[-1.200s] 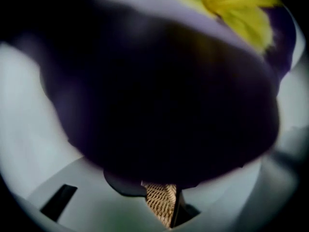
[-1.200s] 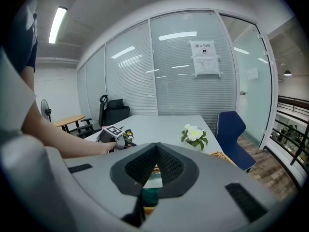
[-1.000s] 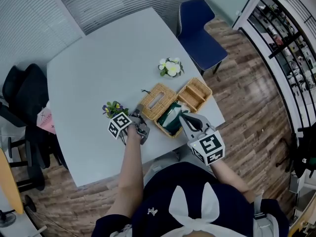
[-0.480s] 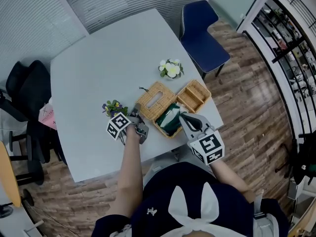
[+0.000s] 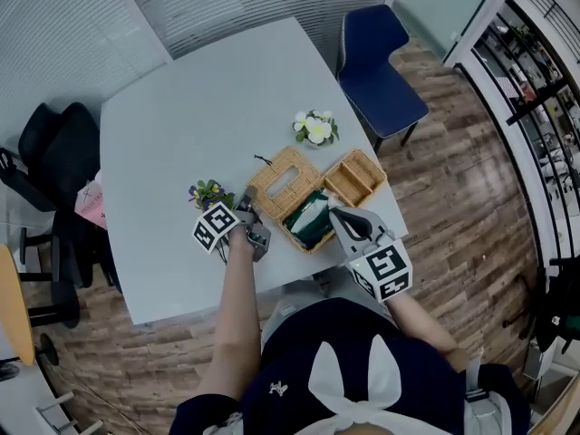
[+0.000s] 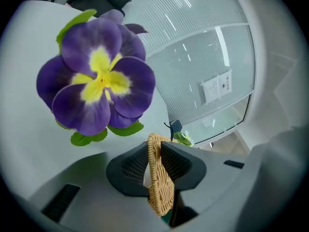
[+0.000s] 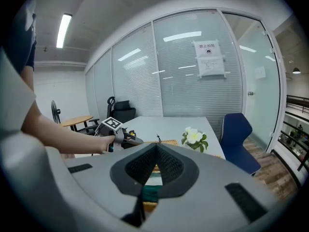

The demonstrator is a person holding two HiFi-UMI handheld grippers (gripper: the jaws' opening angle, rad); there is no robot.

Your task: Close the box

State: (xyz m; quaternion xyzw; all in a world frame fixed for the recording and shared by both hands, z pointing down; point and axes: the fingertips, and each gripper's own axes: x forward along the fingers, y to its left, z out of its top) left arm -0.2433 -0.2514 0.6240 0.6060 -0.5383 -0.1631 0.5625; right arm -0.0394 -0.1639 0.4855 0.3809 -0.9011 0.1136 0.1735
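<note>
A: Where's the box?

B: Open wicker box [image 5: 306, 246], near the front edge of the table [image 5: 181, 107], with a green-and-white pack [image 5: 313, 221] inside. The lid [image 5: 285, 180] is off. It sits right against the box's far-left side, slot up.

A: Left gripper?

B: The left gripper [image 5: 253, 212] is just left of the box, at the lid's near corner. In the left gripper view the jaws are narrow and have just been closing. The pads press on the lid's woven edge, which stands upright between them, so it's a grip on the lid.

A: Right one?

B: The right gripper [image 5: 336, 214] is at the box's right rim, pointing in over it. In the right gripper view the jaw tips are together, with nothing pinched that I can make out. The pack and a bit of weave show through the gap under the tips. Can't tell if the tips touch the rim.

A: What else is around the box?

B: A small open basket [image 5: 355, 178] is just beside it on the far-right side. The purple flower [image 5: 208, 193] is left of the box, just past the left gripper, and it fills the upper left of that gripper's view. The white flower [image 5: 314, 127] is beyond the box and lid, well apart. A blue chair [image 5: 381, 71] is farther off past it, off the table.
</note>
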